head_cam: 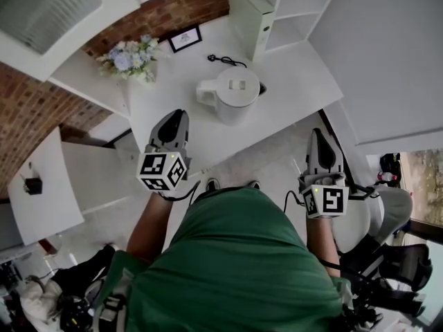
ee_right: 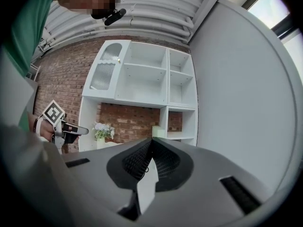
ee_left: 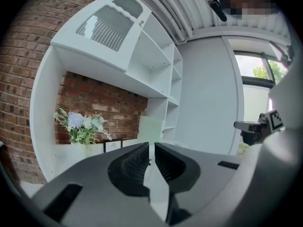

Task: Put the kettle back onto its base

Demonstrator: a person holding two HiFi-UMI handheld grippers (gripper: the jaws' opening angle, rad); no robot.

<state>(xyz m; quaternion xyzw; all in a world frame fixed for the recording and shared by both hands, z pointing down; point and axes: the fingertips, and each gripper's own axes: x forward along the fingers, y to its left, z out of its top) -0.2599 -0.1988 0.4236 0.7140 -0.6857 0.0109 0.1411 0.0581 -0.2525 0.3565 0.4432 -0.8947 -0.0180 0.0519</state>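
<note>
White tabletop surface (head_cam: 297, 68) against a red brick wall (head_cam: 28, 109) bears a white plastic kettle (head_cam: 232, 92), upright near its middle. Behind the kettle lie a thin black cord (head_cam: 225, 61), a small framed picture (head_cam: 185, 39) and pale blue flowers (head_cam: 128, 57). The left claw (head_cam: 178, 114), in front of the kettle's handle, is clenched on nothing. The right claw (head_cam: 320, 134), well apart from the kettle, is likewise clenched empty.

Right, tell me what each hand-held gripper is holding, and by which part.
Nothing. The left hand-held gripper and right hand-held gripper are both shut and empty; the kettle stands untouched.
</note>
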